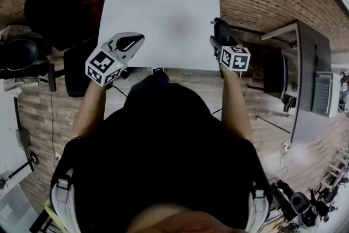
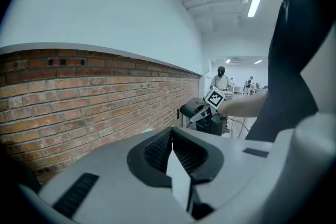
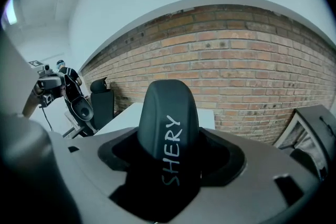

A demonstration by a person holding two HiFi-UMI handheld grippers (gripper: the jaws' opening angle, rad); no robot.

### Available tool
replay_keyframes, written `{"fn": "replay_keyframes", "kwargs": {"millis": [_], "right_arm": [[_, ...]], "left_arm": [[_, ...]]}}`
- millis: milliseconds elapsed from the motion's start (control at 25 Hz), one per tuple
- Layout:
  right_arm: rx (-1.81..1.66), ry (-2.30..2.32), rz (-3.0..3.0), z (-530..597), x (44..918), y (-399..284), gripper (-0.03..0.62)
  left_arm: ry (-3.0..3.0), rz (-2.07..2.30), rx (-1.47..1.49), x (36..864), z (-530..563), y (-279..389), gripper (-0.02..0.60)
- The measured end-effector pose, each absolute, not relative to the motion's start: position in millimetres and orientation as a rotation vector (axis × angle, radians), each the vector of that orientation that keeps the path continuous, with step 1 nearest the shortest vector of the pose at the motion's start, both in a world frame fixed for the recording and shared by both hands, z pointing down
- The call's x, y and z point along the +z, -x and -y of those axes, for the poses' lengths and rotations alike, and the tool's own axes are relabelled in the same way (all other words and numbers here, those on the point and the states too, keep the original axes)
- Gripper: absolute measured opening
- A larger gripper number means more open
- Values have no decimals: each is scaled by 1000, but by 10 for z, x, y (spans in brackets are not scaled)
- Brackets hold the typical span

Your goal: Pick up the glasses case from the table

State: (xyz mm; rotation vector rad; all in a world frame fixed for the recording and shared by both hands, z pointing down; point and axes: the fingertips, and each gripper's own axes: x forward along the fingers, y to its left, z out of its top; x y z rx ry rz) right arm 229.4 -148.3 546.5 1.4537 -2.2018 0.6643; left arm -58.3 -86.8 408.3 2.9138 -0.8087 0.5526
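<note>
- Glasses case (image 3: 168,134) sits between the right gripper (image 1: 221,34) fingers, at the counter (image 1: 163,8) right edge.
- Left gripper (image 1: 131,41) at counter's left near corner.
- Chair (image 1: 54,11) left of counter.

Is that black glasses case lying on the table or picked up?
Picked up: the glasses case sits clamped in the right gripper, and the head view shows nothing lying on the table.
</note>
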Motion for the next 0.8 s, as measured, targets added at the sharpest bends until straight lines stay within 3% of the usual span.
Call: {"fn": "replay_keyframes", "kwargs": {"millis": [800], "right_arm": [[570,-1501,2314,983,4965,-2313,339]], "left_arm": [[-2965,775,591,3954,373,572,11]]}}
